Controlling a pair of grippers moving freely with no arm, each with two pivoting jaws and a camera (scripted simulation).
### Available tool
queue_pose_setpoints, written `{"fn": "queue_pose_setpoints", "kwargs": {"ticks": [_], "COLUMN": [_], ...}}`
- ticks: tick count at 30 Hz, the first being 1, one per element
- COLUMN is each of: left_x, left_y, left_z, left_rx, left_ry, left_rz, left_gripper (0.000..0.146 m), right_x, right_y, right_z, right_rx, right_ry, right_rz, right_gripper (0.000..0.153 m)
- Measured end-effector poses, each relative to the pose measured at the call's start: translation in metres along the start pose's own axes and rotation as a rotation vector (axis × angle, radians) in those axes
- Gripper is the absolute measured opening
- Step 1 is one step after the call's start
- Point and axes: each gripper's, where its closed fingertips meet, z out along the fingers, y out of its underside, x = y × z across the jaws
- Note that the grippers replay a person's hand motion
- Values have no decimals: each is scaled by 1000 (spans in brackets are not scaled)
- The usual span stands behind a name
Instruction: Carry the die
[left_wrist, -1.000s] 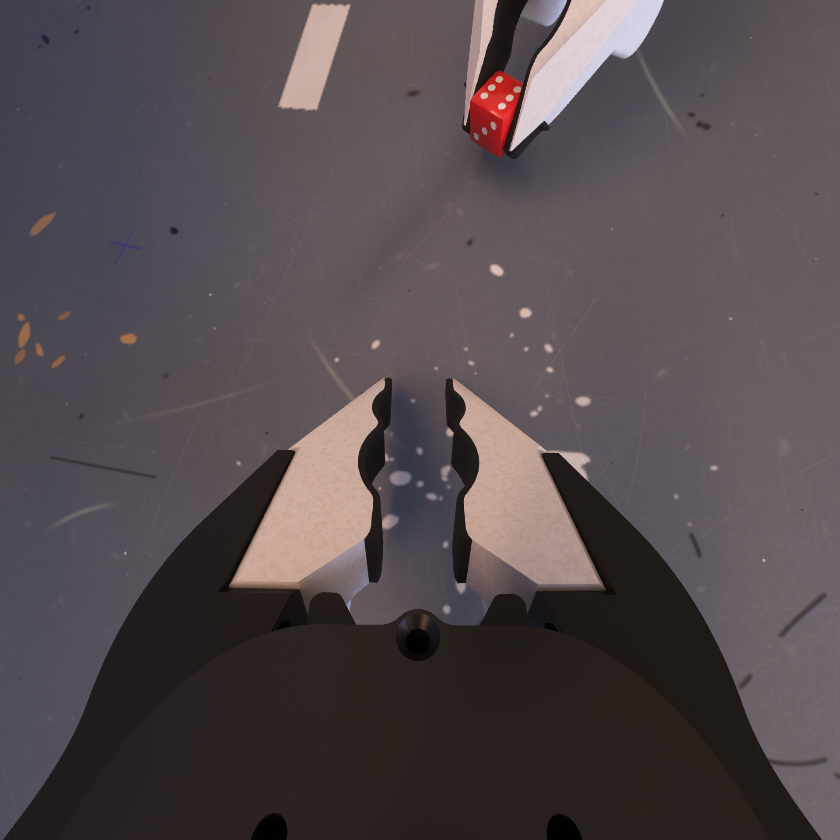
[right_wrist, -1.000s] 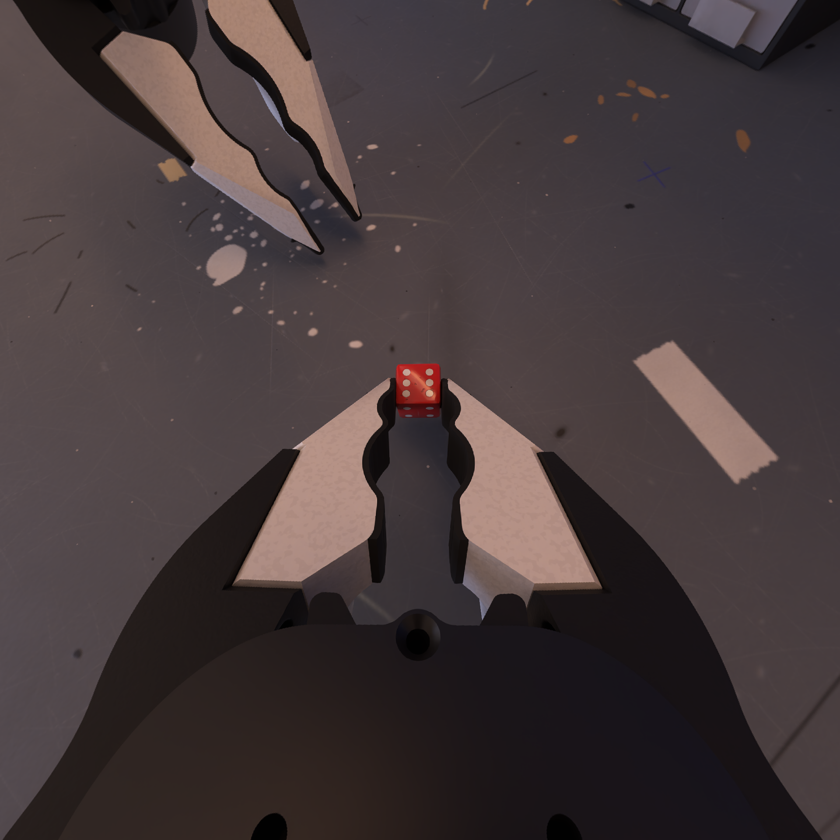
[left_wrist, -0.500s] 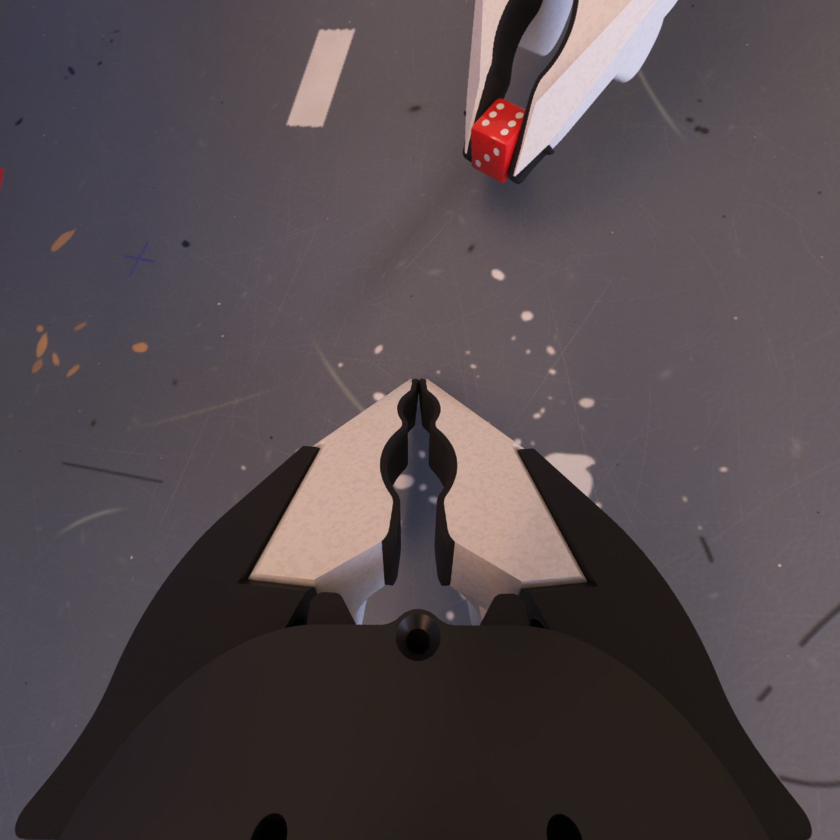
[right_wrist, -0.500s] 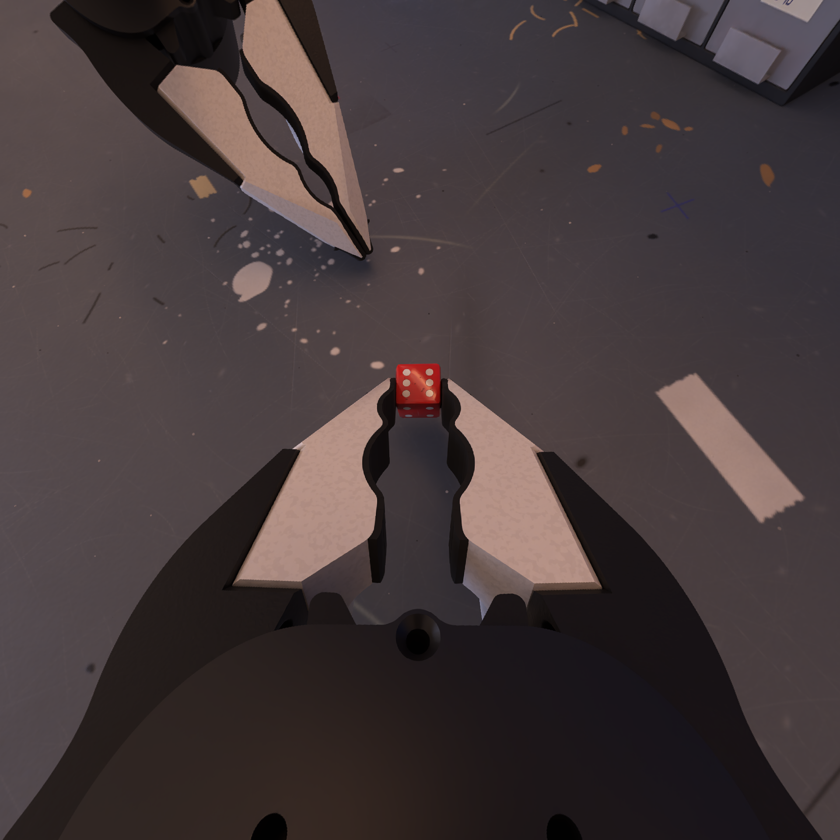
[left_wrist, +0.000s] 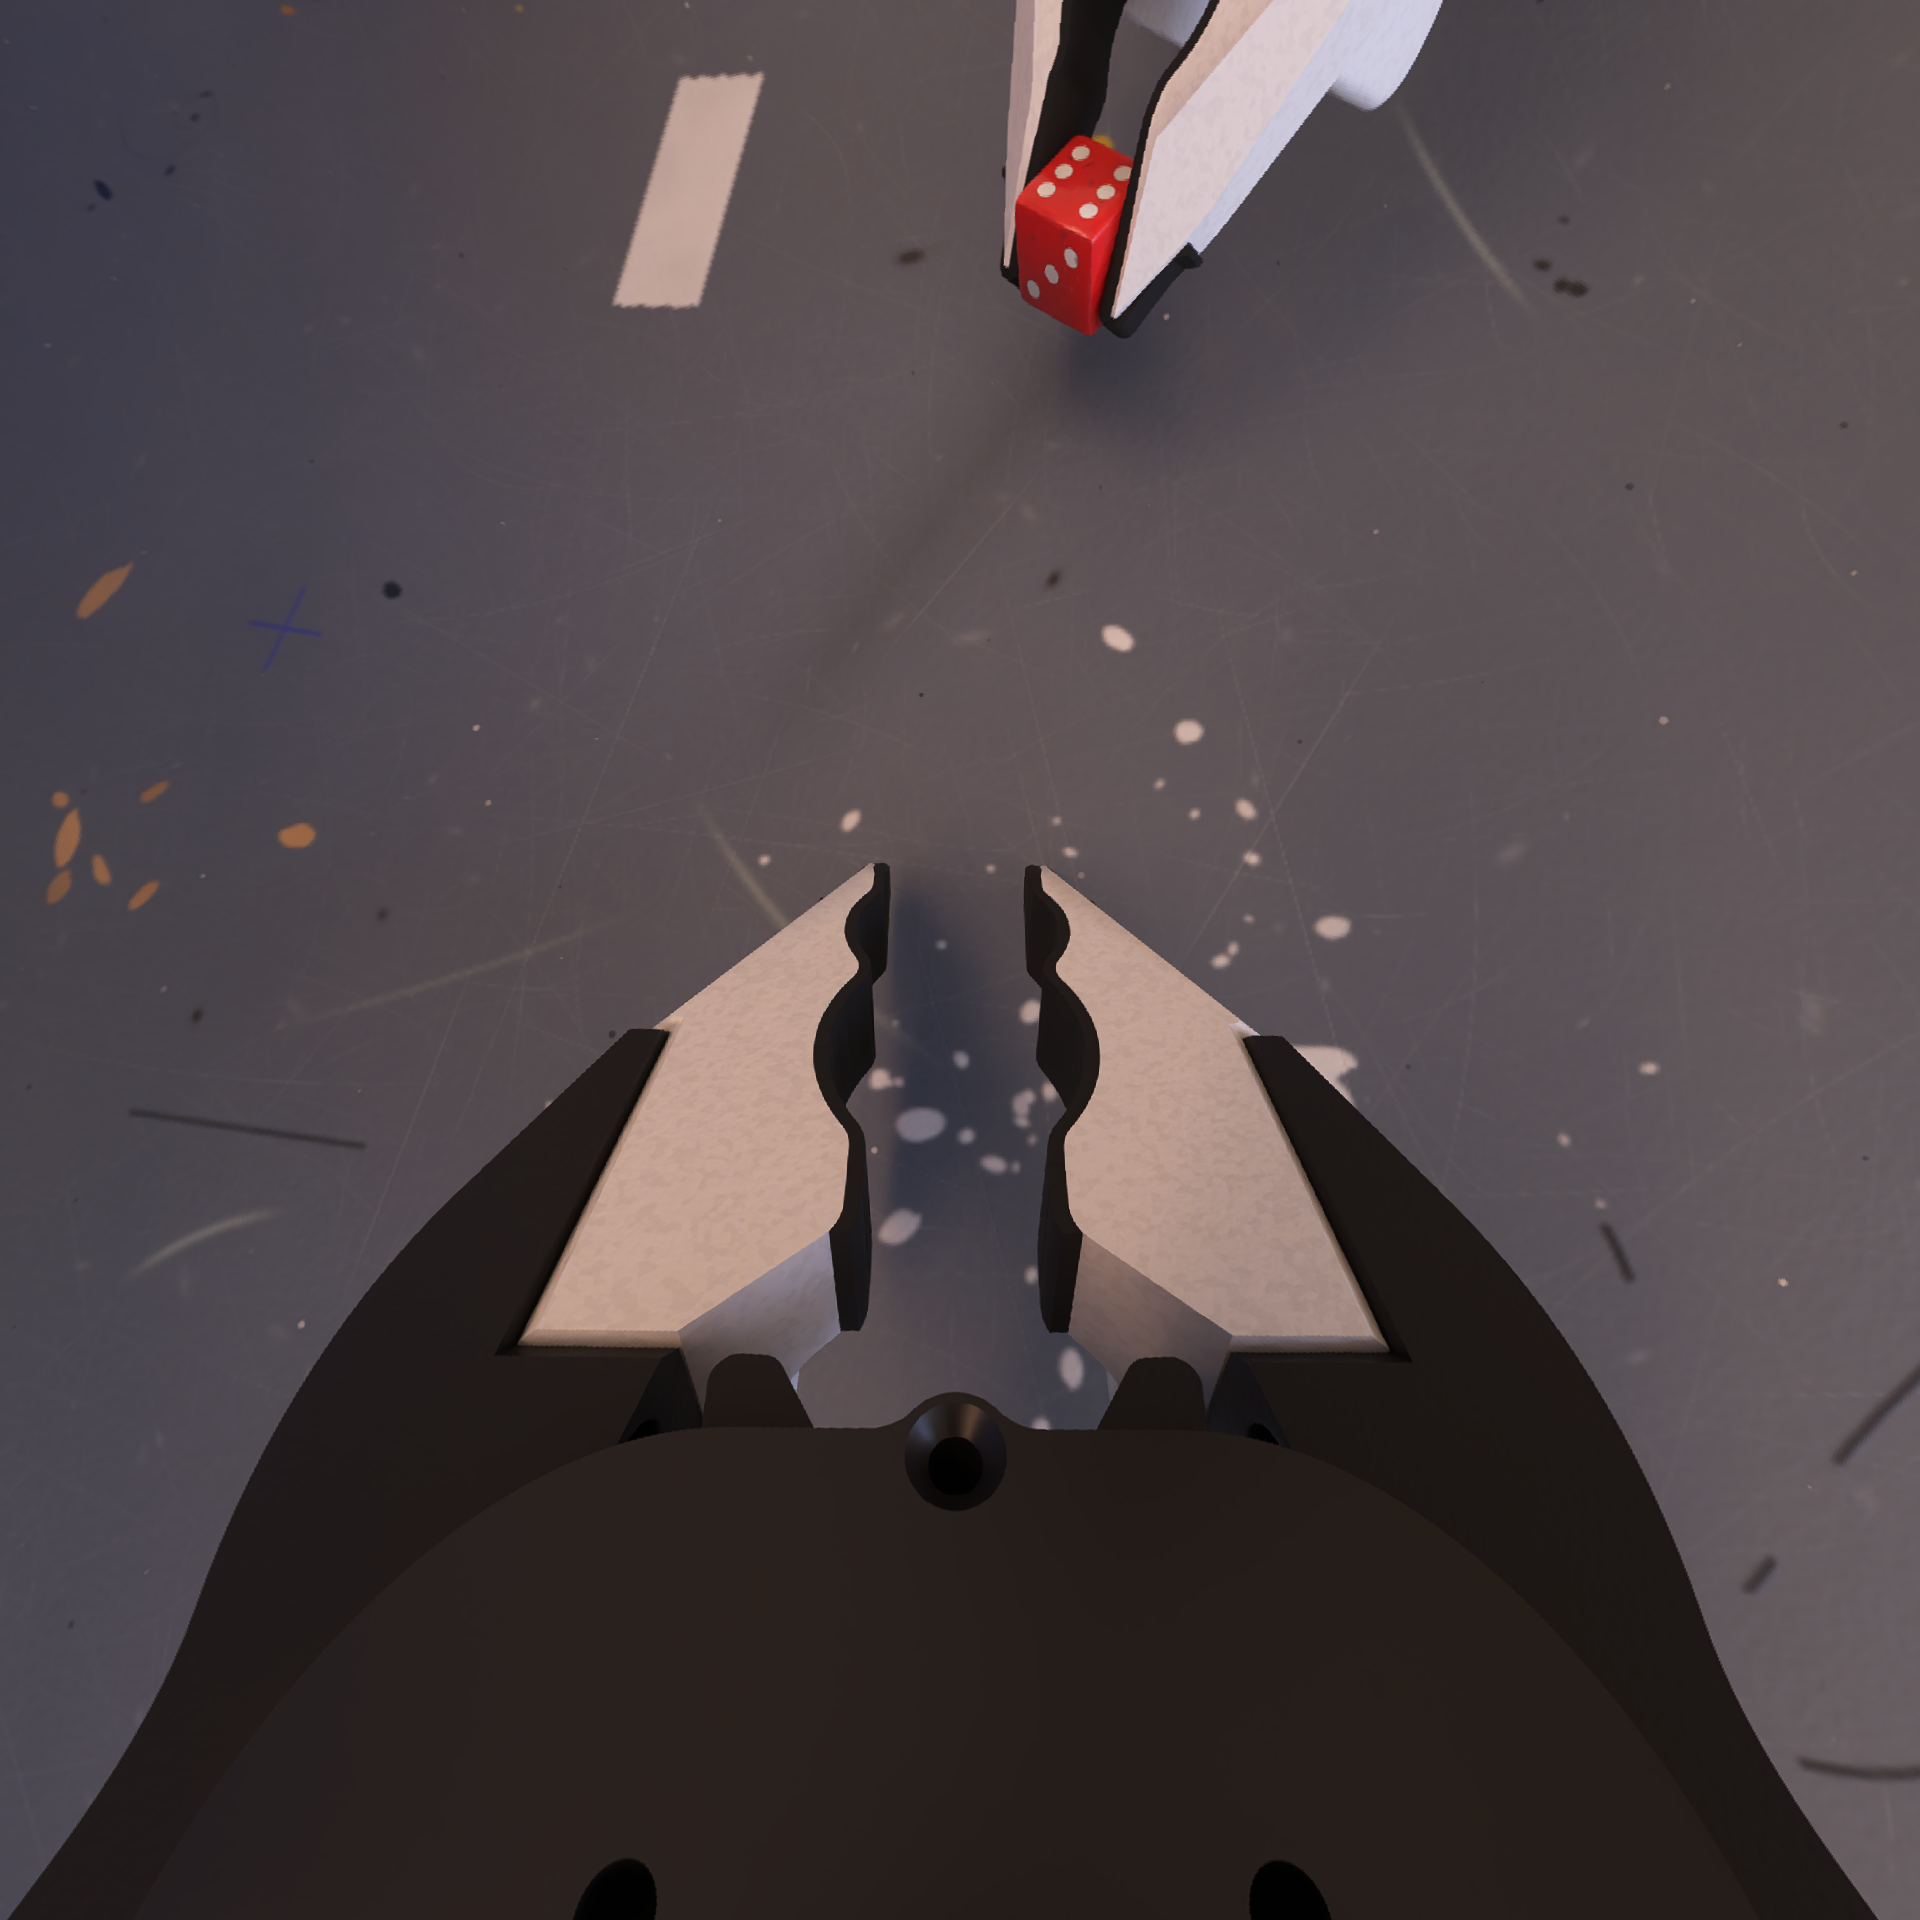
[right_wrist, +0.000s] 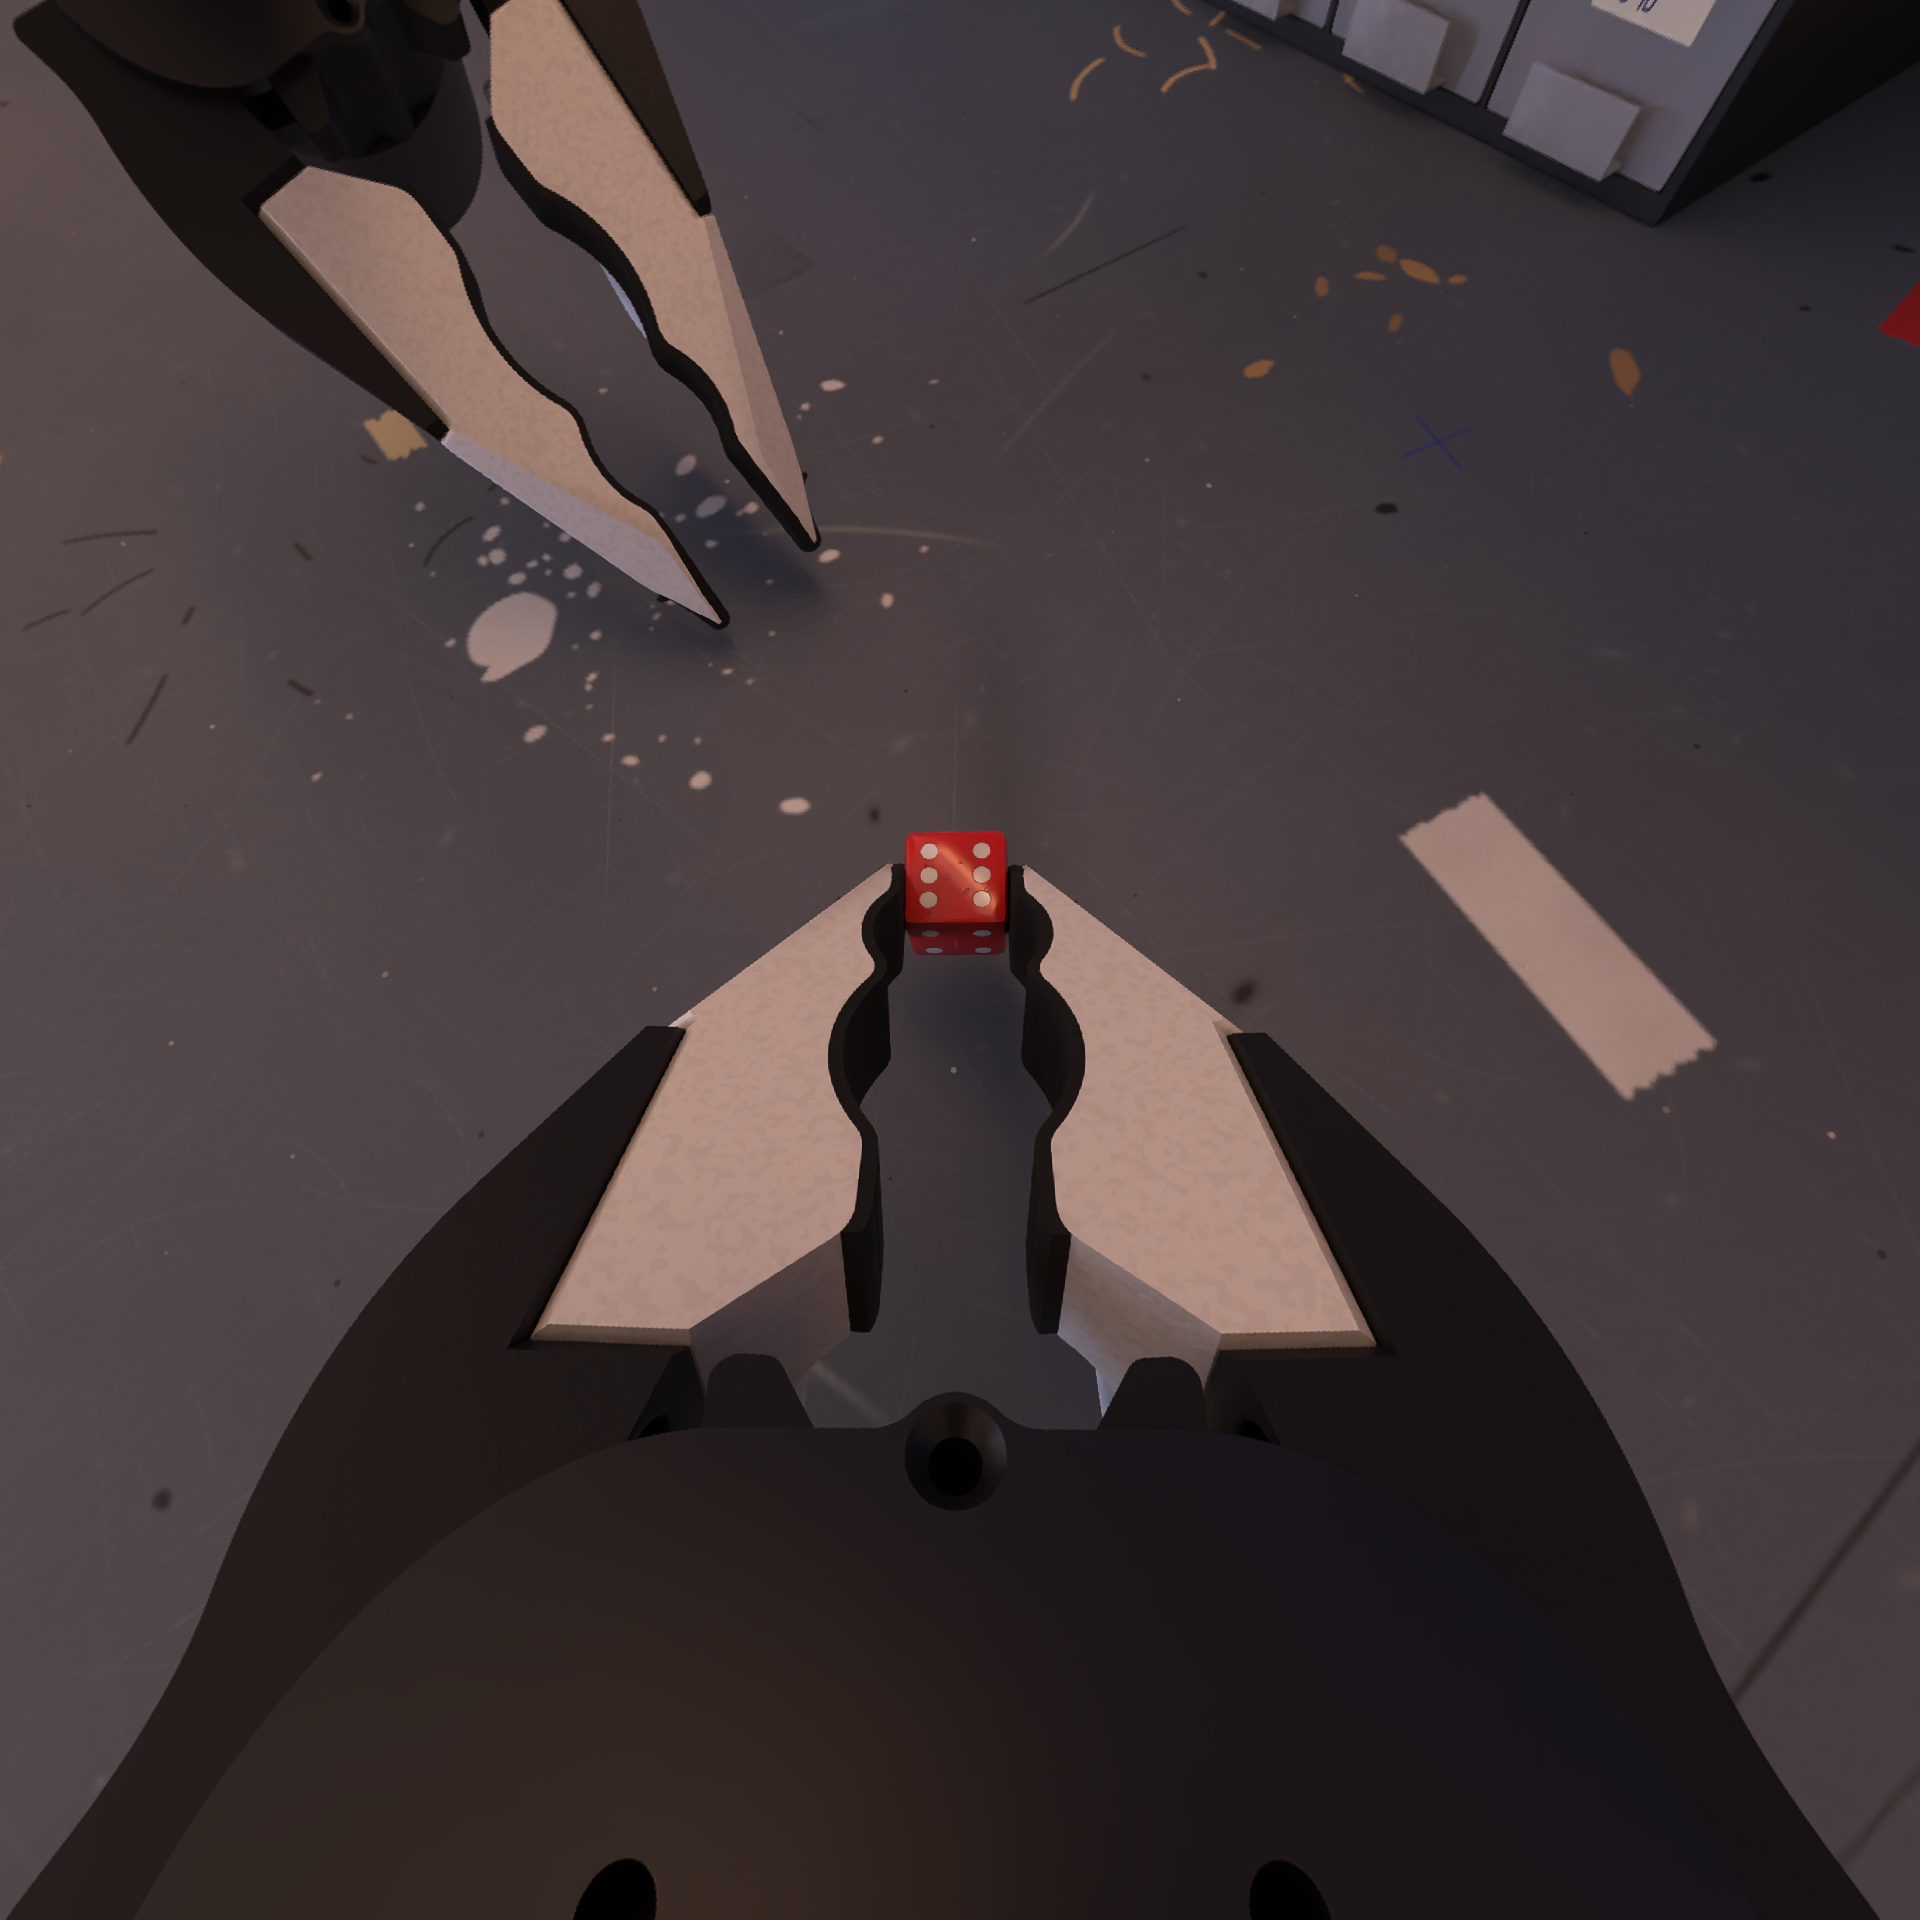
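A red die (right_wrist: 955, 878) with white pips sits between the tips of my right gripper (right_wrist: 956, 883), which is shut on it just above the grey scuffed surface. The die (left_wrist: 1070, 234) also shows in the left wrist view at the top, clamped in the right gripper (left_wrist: 1091, 296). My left gripper (left_wrist: 956, 883) is open and empty, low over white paint specks, apart from the die. It shows in the right wrist view (right_wrist: 764, 577) at the upper left, fingers apart.
A strip of pale tape (left_wrist: 689, 189) lies on the surface; it shows in the right wrist view (right_wrist: 1555, 940) to the right. A dark box with pale drawers (right_wrist: 1579, 94) stands at the upper right. Orange flecks (left_wrist: 94, 842) and a blue cross (left_wrist: 283, 627) mark the surface.
My left gripper shut half a second ago and has opened again. The right gripper still holds the die and has come slightly closer to the left gripper.
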Motion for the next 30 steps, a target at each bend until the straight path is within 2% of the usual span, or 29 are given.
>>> {"fn": "queue_pose_setpoints", "kwargs": {"ticks": [11,23,30], "left_x": [-11,-34,-19], "left_y": [0,-8,-23], "left_z": [9,-4,-10], "left_rx": [-7,41,85], "left_ry": [-8,-114,-59], "left_rz": [-24,-71,-49], "left_gripper": [16,36,37], "right_x": [6,17,25], "right_y": [3,5,7], "right_z": [-3,-7,-11], "right_rx": [9,16,21], "right_ry": [16,41,57], "right_rz": [11,29,48], "right_gripper": [19,19,19]}}
